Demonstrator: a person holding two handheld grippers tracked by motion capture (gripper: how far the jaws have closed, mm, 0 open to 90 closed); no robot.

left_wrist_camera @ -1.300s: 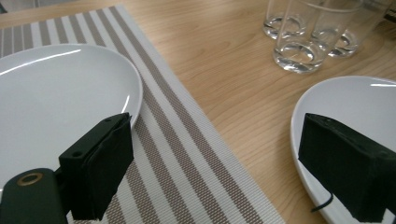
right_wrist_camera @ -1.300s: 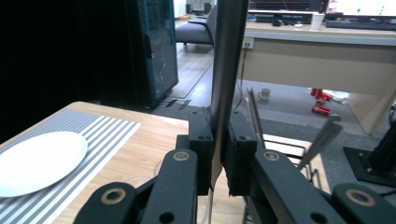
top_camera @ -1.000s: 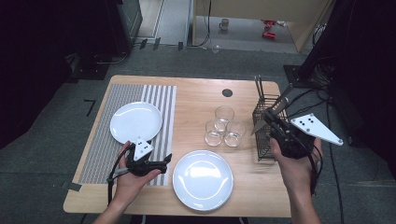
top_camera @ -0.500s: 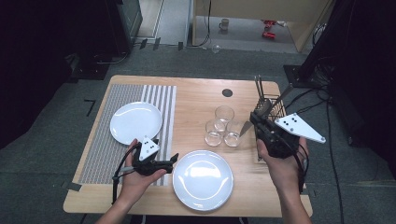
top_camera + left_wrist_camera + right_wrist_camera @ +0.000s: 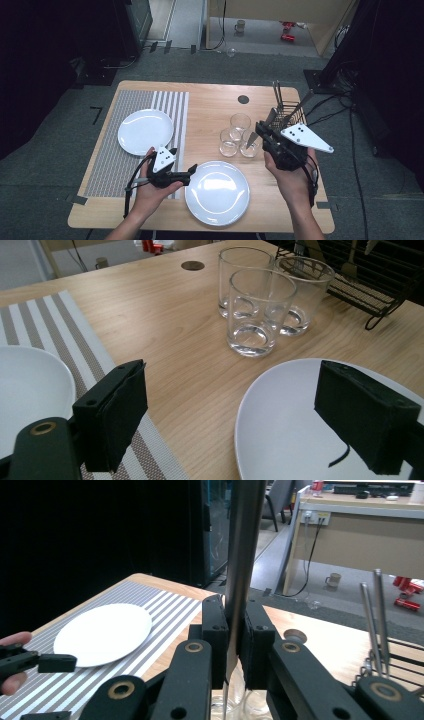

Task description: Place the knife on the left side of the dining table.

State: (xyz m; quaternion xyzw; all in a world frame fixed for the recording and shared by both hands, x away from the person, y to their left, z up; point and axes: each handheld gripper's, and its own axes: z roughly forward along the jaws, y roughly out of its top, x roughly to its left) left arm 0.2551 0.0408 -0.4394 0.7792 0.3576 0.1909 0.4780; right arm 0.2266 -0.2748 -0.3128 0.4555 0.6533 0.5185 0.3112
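Observation:
My right gripper [image 5: 261, 130] is shut on a metal knife [image 5: 252, 141], whose blade points down-left over the three glasses [image 5: 239, 136]. In the right gripper view the knife [image 5: 245, 540] stands upright, clamped between the pads of the right gripper [image 5: 235, 617]. My left gripper [image 5: 183, 162] hovers low at the left rim of the near white plate [image 5: 217, 192]. It is open and its jaws have just been closing slightly, gripping nothing. In the left gripper view, the left gripper [image 5: 232, 377] has one jaw over the near plate [image 5: 300, 440] and the other over the striped placemat [image 5: 60, 330].
A second white plate [image 5: 146, 131] lies on the striped placemat [image 5: 115, 165] at the left. A black wire cutlery rack [image 5: 290, 112] with more utensils stands at the right edge. The three glasses [image 5: 260, 305] cluster mid-table. A round grommet [image 5: 243, 99] sits near the far edge.
My right gripper has carried the knife leftward from the rack to above the glasses. The left gripper has edged slightly toward the near plate.

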